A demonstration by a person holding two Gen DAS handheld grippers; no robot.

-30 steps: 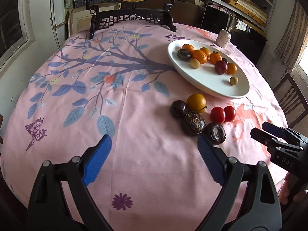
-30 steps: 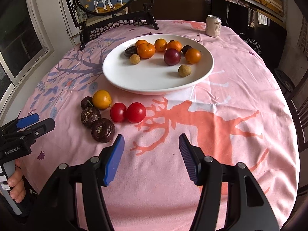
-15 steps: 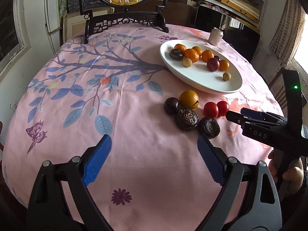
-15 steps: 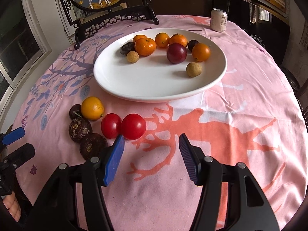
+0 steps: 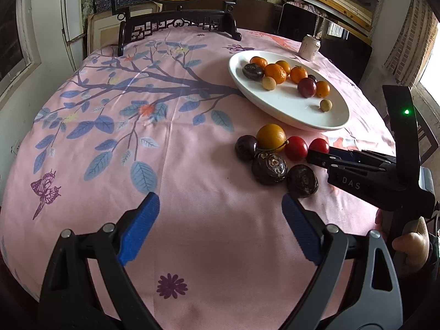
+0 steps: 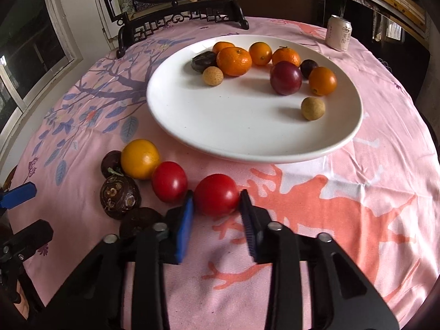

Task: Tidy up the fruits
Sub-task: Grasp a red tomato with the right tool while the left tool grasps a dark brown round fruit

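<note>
Fruit lies in two groups on the worktop (image 6: 343,220), which is covered by a pink cloth printed with a blue-leaved tree. The white plate (image 6: 233,126) serves as landmark. On its far half sit several oranges (image 6: 233,61), a large dark red plum (image 6: 285,77), two small dark fruits and two small tan round fruits, one of them (image 6: 313,108) alone toward the plate's right side. Just in front of the plate's near left rim, on the cloth, sits a loose cluster: a yellow-orange fruit (image 6: 140,159), a red tomato (image 6: 169,181) touching it, three dark wrinkled fruits (image 6: 119,196) to their left, and a second red tomato (image 6: 217,194) slightly apart to the right.

The right tool (image 6: 216,213) has its blue pads set on either side of this second tomato, the jaws narrowed so that both pads reach its flanks; it rests on the cloth, just in front of the plate's near rim. Whether the pads already press it cannot be told.

The left tool (image 5: 220,229) hangs above bare cloth, well in front of the plate and to its left, with its jaws spread wide and nothing between them. Beyond the plate's far right rim stands a pale drink can (image 6: 339,33).
</note>
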